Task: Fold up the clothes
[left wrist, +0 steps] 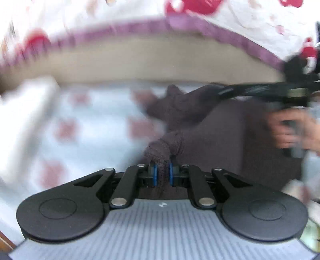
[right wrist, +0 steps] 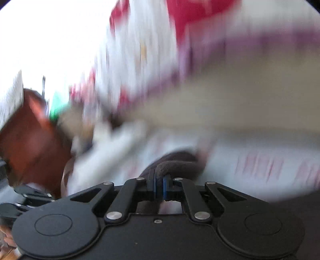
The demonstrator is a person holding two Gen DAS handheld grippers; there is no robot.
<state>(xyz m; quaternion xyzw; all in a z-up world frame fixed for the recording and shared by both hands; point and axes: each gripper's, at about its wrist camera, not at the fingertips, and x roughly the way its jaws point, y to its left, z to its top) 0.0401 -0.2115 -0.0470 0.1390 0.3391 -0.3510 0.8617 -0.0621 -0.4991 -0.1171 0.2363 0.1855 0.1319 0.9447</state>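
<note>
A dark brown knitted garment (left wrist: 210,128) lies on a bed sheet (left wrist: 96,124) printed with pale red patches. My left gripper (left wrist: 162,173) is shut on a bunched knitted edge of it, the fabric pinched between the blue pads. In the left wrist view my right gripper (left wrist: 224,91) reaches in from the right, held by a hand (left wrist: 290,130), with its tips at the garment's far part. In the right wrist view my right gripper (right wrist: 159,186) is shut on a rolled dark edge of the garment (right wrist: 176,162). Both views are blurred.
A beige headboard or bed edge (left wrist: 160,60) runs across behind the sheet, with a white, red and purple patterned cloth (left wrist: 100,18) above it. A white folded cloth (left wrist: 30,112) lies at the left. A brown wooden piece of furniture (right wrist: 30,140) stands at the left in the right wrist view.
</note>
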